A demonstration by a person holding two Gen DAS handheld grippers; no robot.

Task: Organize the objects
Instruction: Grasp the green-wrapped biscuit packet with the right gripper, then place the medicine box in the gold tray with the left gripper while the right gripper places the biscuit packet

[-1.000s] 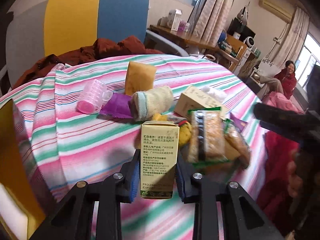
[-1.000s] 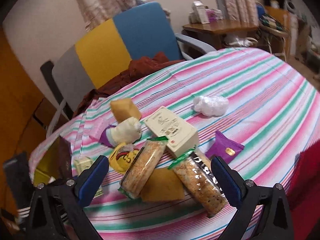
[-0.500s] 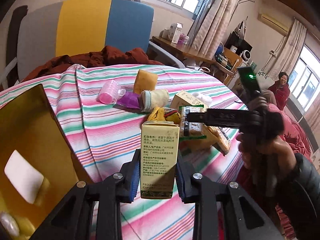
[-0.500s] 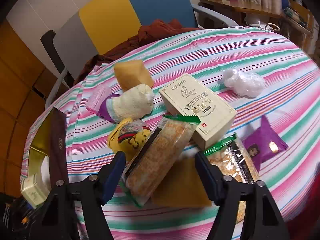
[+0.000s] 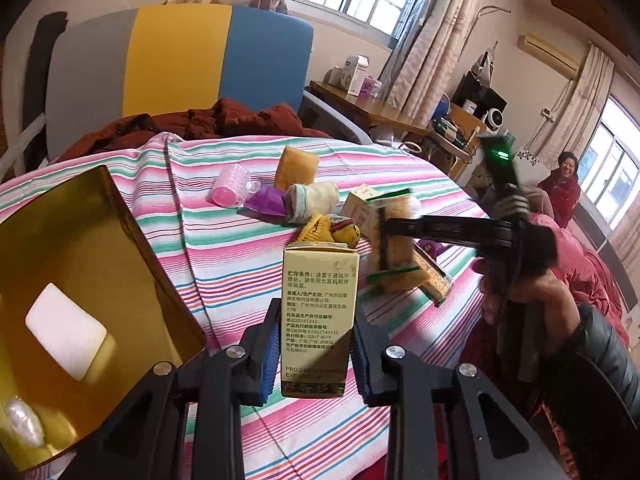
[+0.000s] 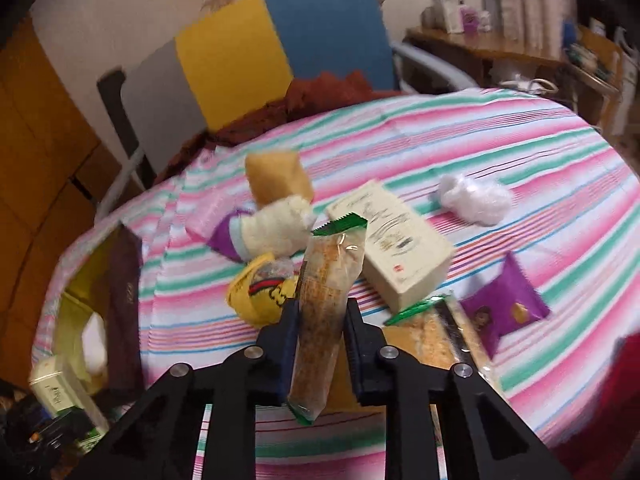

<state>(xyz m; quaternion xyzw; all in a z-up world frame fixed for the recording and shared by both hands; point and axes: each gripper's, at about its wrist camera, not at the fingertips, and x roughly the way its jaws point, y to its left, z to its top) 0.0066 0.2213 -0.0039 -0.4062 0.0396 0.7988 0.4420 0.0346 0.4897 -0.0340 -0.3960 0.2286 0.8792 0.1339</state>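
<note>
- Left gripper [image 5: 314, 354] clamped on upright carton [image 5: 318, 316], fingers pressing its two narrow sides near the base, carried above the counter [image 5: 224, 256] beside the open gold box [image 5: 132, 220].
- Carton judged light, stiff cardboard; flat faces give sure purchase, hard squeeze likely to dent.
- Right gripper [image 6: 320, 340] closed on snack pack [image 6: 324, 304], held at mid-length, lifted clear of the pile.
- Snack pack judged light, film slippery, contents brittle; mid-body hold sound, moderate pressure advised.
- Second snack pack [image 6: 444, 336] lying flat on counter.
</note>
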